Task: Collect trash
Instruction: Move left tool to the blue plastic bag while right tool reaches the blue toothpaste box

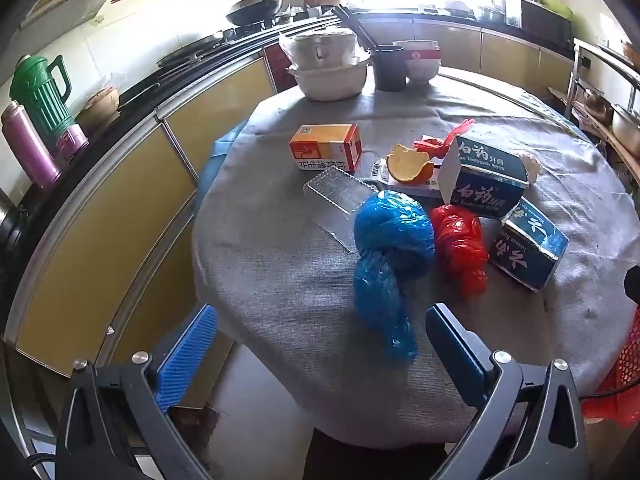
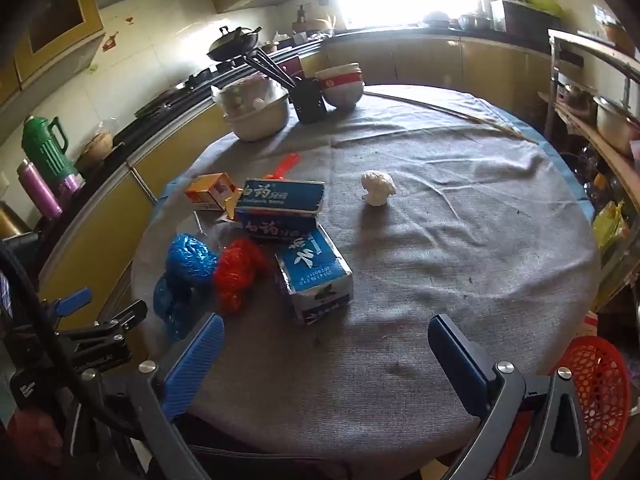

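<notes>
Blue plastic leads the pile: a knotted blue bag [image 1: 390, 268] lies on my round, grey-clothed table [image 1: 280, 280], its twisted tail trailing toward the near edge. From my left gripper [image 1: 320, 352], whose jaws stand wide apart with nothing between them, the bag sits just ahead at about one o'clock, its long axis running roughly toward me, from twelve to six. A knotted red bag [image 1: 460, 248] rests just beside it at two o'clock, with two blue toothpaste boxes [image 1: 484, 184] behind, an orange peel [image 1: 410, 166], a clear plastic tray [image 1: 340, 204] and an orange carton [image 1: 326, 146] farther back.

My right gripper [image 2: 326, 356] also hangs empty, jaws spread wide, over bare cloth. From there the pile lies off at ten to eleven o'clock and a crumpled white wad [image 2: 378, 188] sits apart at twelve. A red mesh basket [image 2: 596, 396] shows past the table edge at four o'clock.

I judge the left hand the nearer to the blue bag; closing across the tail would suit its lie. Nothing has been collected yet.
</notes>
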A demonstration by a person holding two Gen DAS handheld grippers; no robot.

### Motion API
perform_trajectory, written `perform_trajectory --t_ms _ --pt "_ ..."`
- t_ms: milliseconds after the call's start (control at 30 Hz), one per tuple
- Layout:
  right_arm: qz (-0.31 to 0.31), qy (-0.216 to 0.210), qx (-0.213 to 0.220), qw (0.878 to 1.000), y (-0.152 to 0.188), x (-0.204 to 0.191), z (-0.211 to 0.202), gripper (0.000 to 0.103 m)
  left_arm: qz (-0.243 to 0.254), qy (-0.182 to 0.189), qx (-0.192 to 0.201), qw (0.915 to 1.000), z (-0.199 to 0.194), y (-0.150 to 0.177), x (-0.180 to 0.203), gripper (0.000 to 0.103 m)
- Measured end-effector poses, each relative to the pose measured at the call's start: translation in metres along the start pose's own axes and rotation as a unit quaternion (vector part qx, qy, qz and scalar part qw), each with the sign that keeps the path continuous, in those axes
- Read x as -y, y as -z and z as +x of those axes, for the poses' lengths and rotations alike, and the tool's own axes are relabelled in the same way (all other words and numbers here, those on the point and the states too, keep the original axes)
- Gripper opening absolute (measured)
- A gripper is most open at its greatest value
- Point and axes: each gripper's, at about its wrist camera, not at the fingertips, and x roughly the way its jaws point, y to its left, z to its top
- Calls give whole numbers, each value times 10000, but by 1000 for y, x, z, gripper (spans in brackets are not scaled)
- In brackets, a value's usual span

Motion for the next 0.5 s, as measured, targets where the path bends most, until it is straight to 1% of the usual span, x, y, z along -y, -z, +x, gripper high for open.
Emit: perform_trajectory --t_ms 233,367,500 --pt "-99 64 -9 9999 0 -3 -4 103 -13 69 -6 10000 0 2 -1 103" --pt "-26 159 -70 9998 2 -9 6 103 -35 123 -33 9999 1 3 -3 103" --pt "102 222 -172 9996 0 -3 7 103 -47 189 -92 9998 3 5 -5 103"
